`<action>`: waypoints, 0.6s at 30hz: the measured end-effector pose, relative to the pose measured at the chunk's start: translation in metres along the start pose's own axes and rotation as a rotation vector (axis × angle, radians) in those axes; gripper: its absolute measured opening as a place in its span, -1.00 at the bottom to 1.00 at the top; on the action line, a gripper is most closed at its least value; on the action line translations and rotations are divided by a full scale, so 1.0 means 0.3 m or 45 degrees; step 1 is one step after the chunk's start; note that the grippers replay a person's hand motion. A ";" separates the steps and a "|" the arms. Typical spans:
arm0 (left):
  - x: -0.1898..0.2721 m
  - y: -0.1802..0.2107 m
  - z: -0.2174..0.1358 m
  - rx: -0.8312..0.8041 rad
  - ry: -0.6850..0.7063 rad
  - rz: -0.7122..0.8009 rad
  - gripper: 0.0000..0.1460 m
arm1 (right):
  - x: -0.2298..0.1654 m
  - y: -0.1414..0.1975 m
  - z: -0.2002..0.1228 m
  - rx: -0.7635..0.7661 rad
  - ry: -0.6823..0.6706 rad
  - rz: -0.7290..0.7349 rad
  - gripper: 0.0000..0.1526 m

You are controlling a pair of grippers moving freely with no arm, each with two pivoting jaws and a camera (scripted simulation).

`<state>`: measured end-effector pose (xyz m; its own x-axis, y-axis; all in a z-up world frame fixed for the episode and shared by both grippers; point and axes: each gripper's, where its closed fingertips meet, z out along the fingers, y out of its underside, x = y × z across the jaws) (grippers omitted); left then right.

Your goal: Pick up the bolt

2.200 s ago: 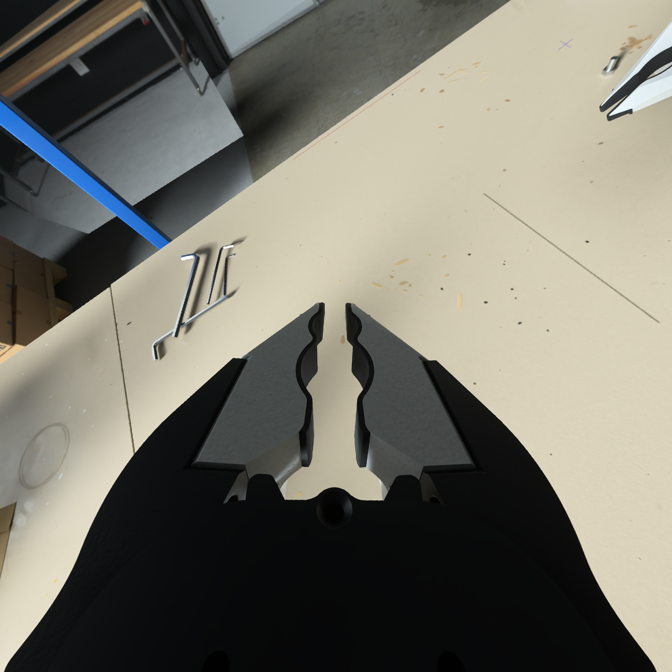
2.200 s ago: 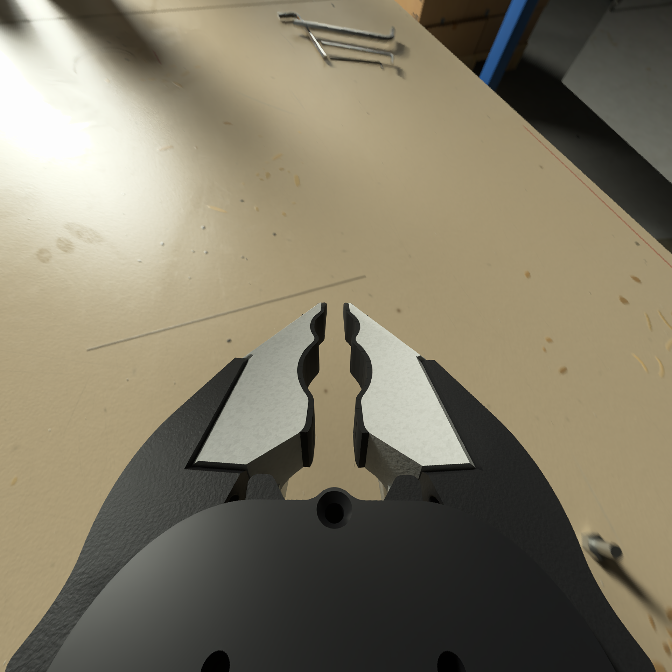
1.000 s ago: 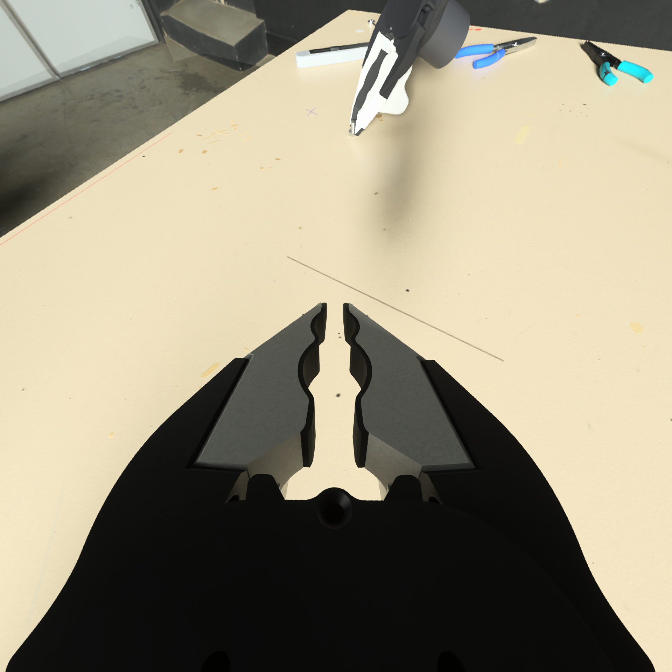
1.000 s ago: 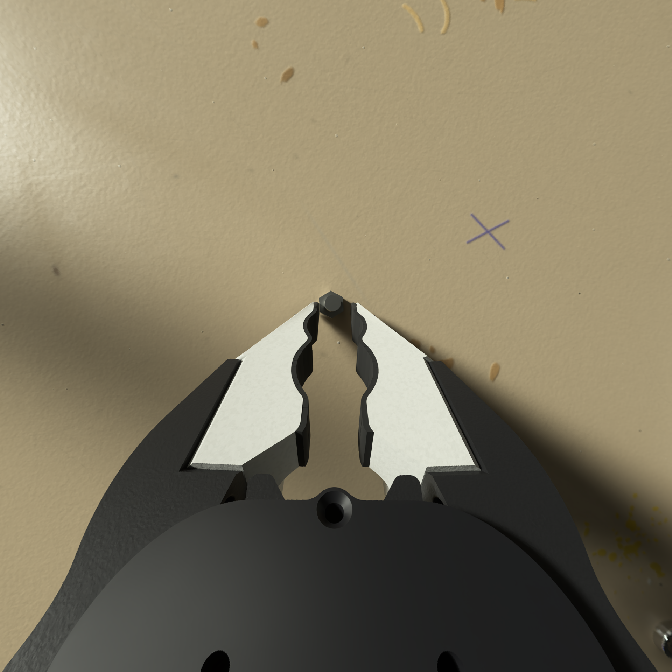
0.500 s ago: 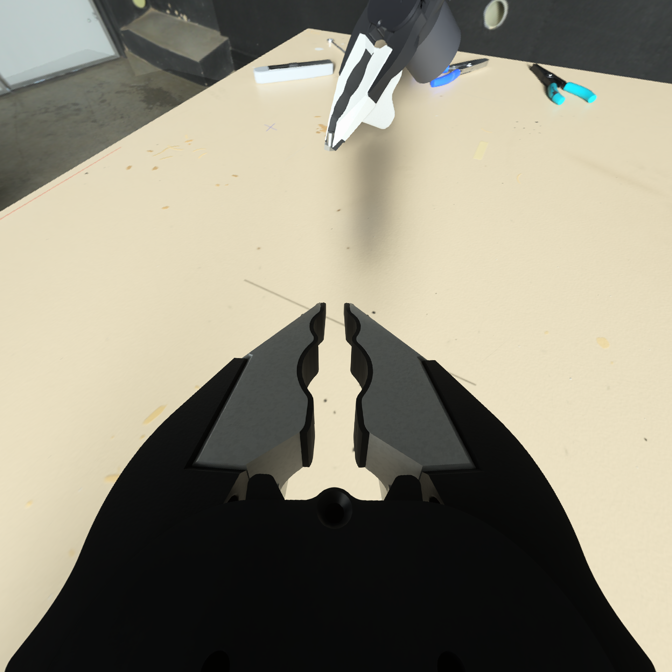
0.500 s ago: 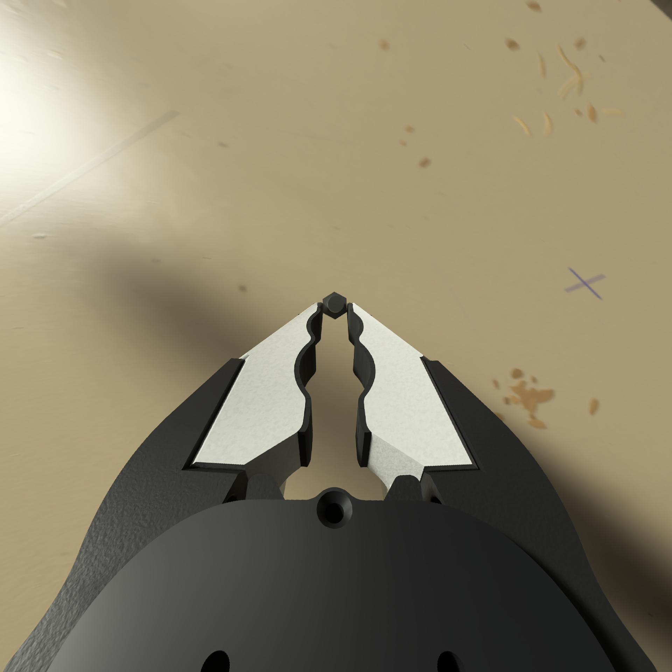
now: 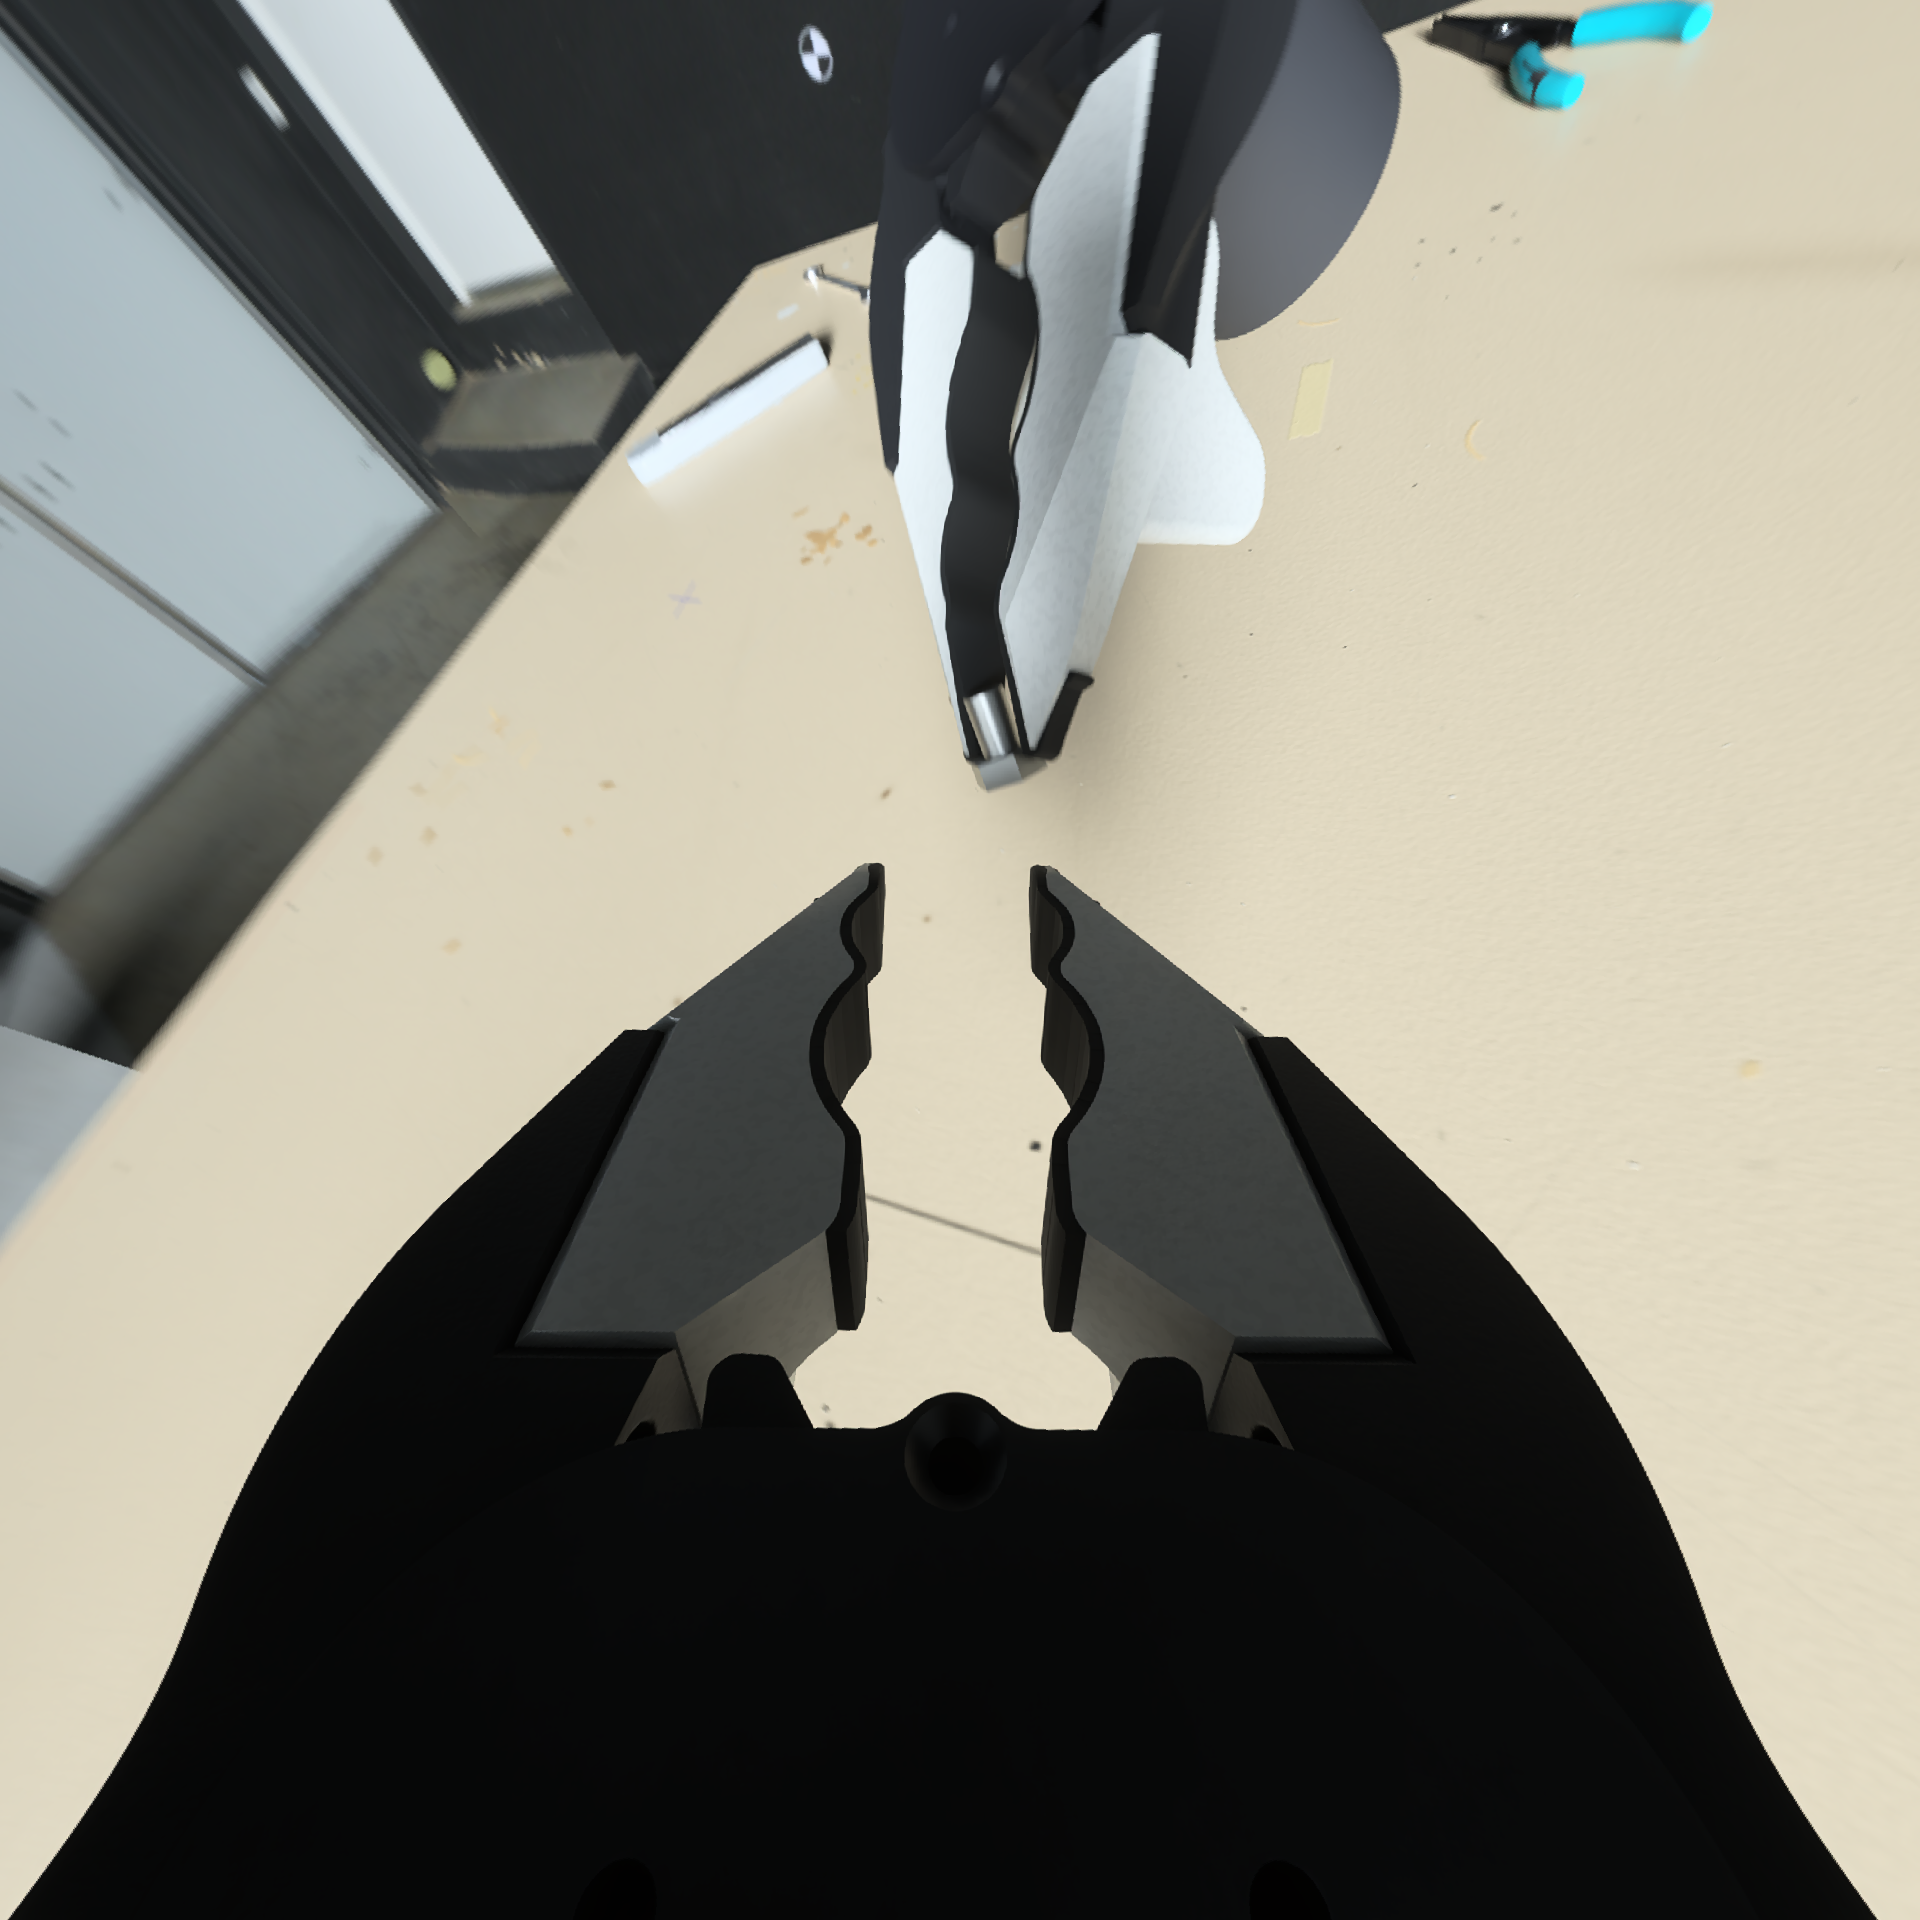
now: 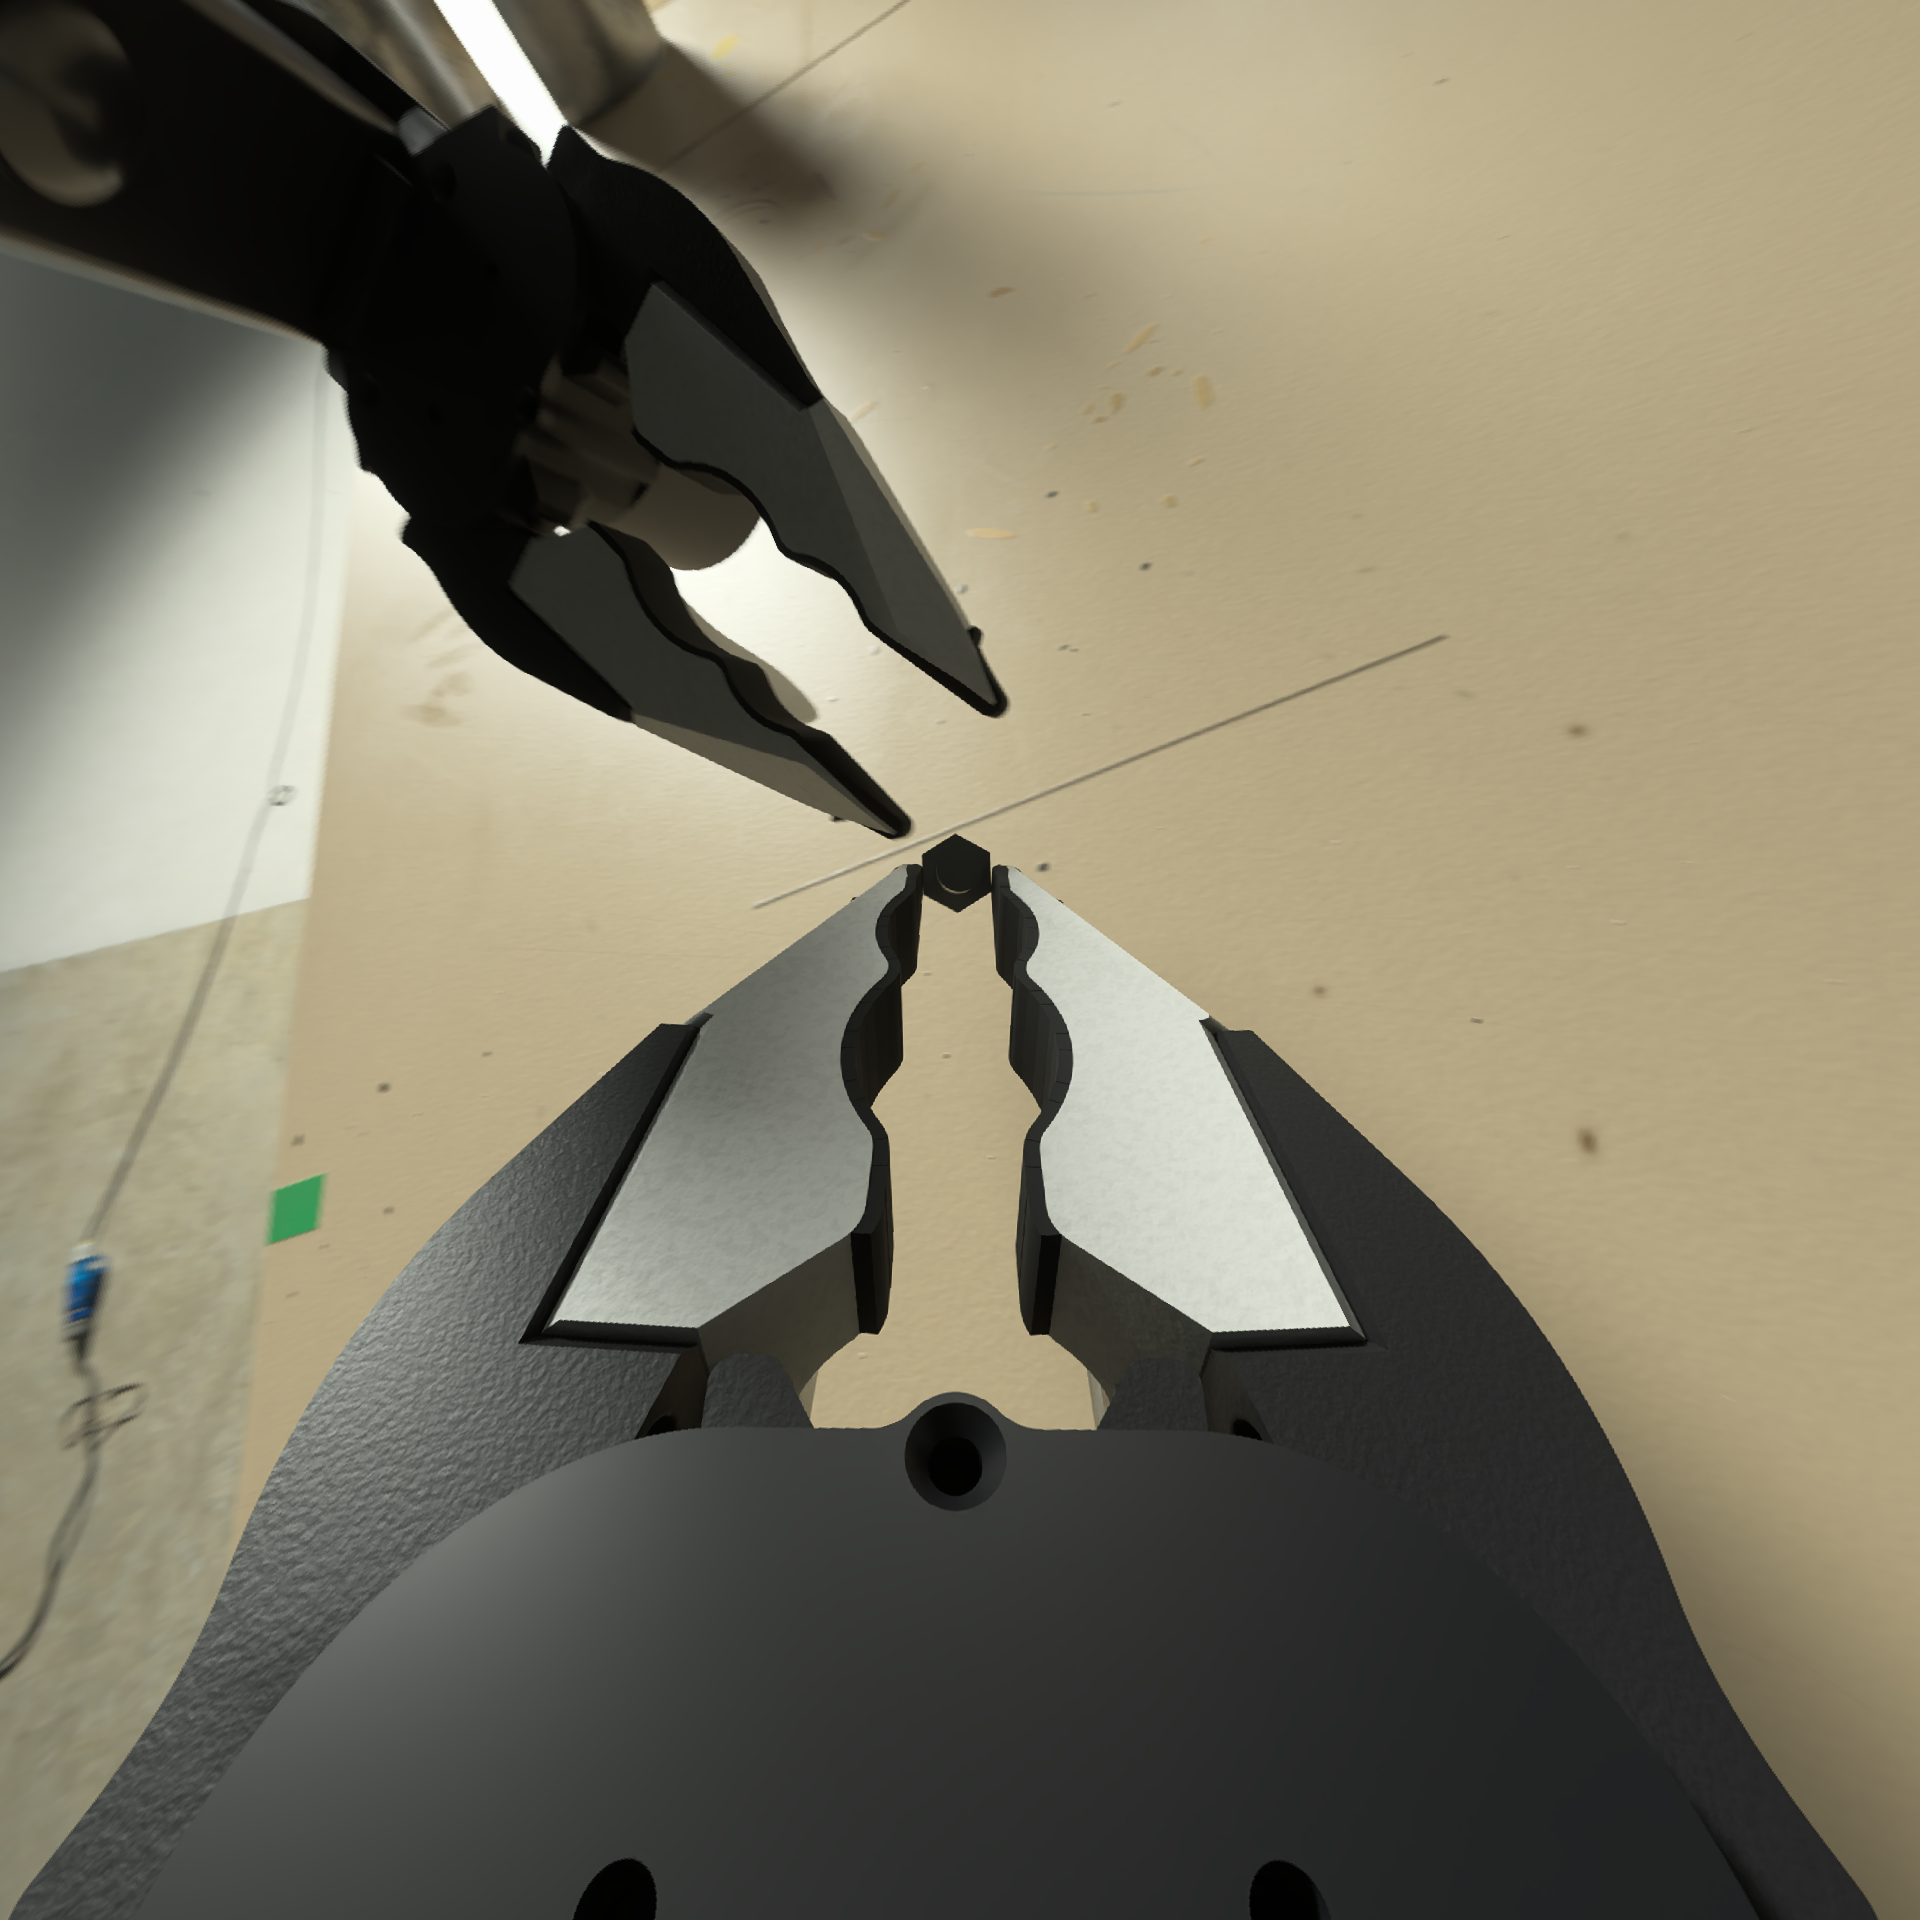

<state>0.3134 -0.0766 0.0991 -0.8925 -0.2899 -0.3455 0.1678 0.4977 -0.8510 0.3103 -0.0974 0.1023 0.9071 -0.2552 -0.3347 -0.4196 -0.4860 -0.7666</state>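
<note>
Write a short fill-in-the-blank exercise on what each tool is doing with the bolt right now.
1. The small dark hex-headed metal bolt is clamped at the fingertips of the ____ tool.
2. The left tool has its fingers ____.
3. The bolt is held ____ the beige table.

Missing words: right; open; above

Bright glare upper left on the table [image 8: 1558,520]; soft shadows (edges blurred, warped).
</note>
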 end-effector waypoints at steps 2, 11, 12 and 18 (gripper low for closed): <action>0.009 -0.020 0.009 0.003 -0.045 0.121 -0.66 | -0.026 0.003 0.003 -0.005 -0.059 0.030 -0.83; 0.050 -0.029 0.015 -0.063 -0.146 0.414 -0.92 | -0.055 0.016 -0.003 0.007 -0.138 0.111 -0.83; 0.046 -0.033 0.012 -0.057 -0.161 0.398 -0.92 | -0.054 0.008 -0.005 0.042 -0.137 0.114 -0.83; 0.017 -0.060 -0.007 0.136 -0.083 -0.046 -0.97 | -0.040 -0.043 -0.027 0.250 -0.037 0.029 -0.83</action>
<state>0.3050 -0.0853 0.1134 -0.8704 -0.3601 -0.3357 0.1825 0.3972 -0.8994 0.3045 -0.0948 0.1206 0.8991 -0.2388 -0.3669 -0.4284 -0.3070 -0.8498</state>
